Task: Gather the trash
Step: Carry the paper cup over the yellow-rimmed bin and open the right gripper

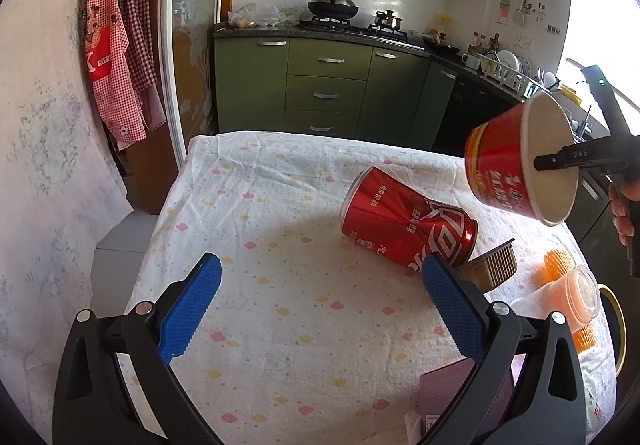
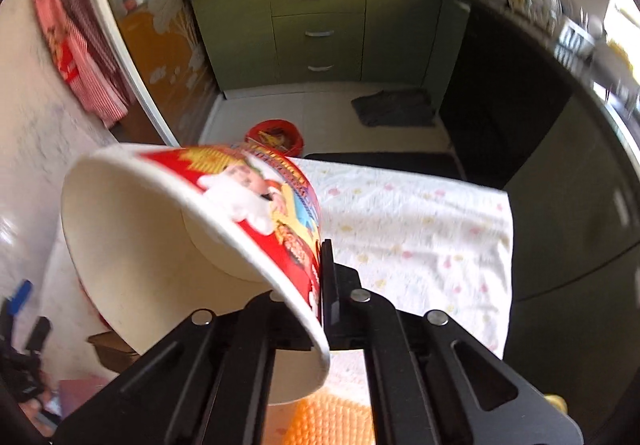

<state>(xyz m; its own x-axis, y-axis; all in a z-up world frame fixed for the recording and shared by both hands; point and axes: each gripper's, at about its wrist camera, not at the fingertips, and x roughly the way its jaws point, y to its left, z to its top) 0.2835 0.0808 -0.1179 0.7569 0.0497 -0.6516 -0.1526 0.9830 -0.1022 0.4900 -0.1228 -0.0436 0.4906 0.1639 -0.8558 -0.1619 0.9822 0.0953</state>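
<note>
My right gripper [image 2: 318, 277] is shut on the rim of a red paper noodle cup [image 2: 192, 229], holding it tilted in the air above the table; the cup also shows in the left wrist view [image 1: 524, 165], with the right gripper [image 1: 560, 161] clamped on its wall. A dented red cola can [image 1: 404, 229] lies on its side on the table. My left gripper [image 1: 320, 281] is open and empty, low over the tablecloth; its right blue finger [image 1: 452, 309] is close to the can. A red trash bin [image 2: 276, 137] stands on the floor beyond the table.
The table [image 1: 280, 325] has a white dotted cloth. A small foil tray [image 1: 492, 265], an orange foam net with a clear plastic cup [image 1: 580, 297] and a purple card [image 1: 444, 389] lie at the right. Green kitchen cabinets [image 1: 324, 93] are behind.
</note>
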